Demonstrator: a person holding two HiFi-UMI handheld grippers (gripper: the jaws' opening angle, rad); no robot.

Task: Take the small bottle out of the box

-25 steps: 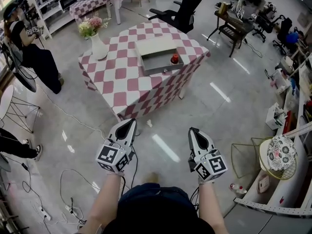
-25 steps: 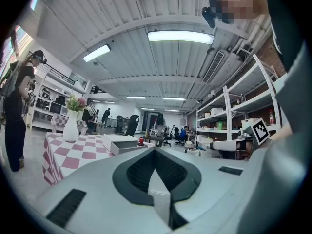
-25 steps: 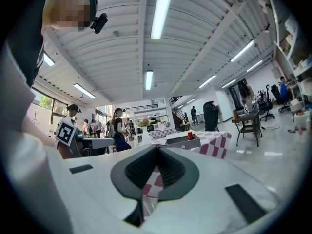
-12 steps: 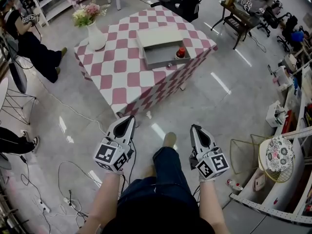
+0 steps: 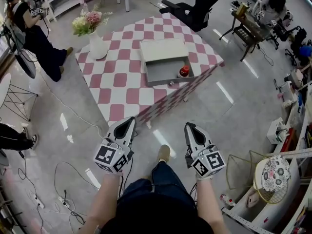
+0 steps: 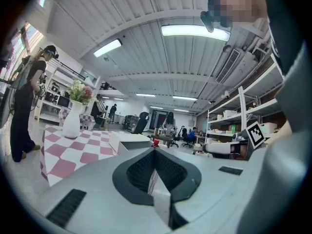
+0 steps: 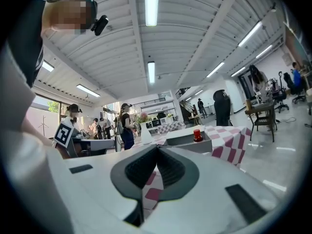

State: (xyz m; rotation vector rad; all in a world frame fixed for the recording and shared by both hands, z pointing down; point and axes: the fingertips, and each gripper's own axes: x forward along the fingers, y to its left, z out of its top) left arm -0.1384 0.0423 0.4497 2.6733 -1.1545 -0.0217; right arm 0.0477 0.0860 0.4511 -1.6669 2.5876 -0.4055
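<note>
From above we see our left gripper (image 5: 130, 122) and right gripper (image 5: 189, 126) over the floor (image 5: 229, 111), apart from the table (image 5: 112, 89), and the bottle (image 5: 184, 71) stands in the box (image 5: 161, 50) by the table's near edge. The left gripper view shows its jaws pressed together, empty, table ahead. The right gripper view shows its jaws pressed together and empty too, with the bottle (image 7: 197, 135) in the box on the table.

Bright, even illumination from long white ceiling tube lights (image 6: 195, 30). Glare streaks mark the glossy grey floor (image 5: 225, 92). Gripper views show fisheye distortion, dark corners.
</note>
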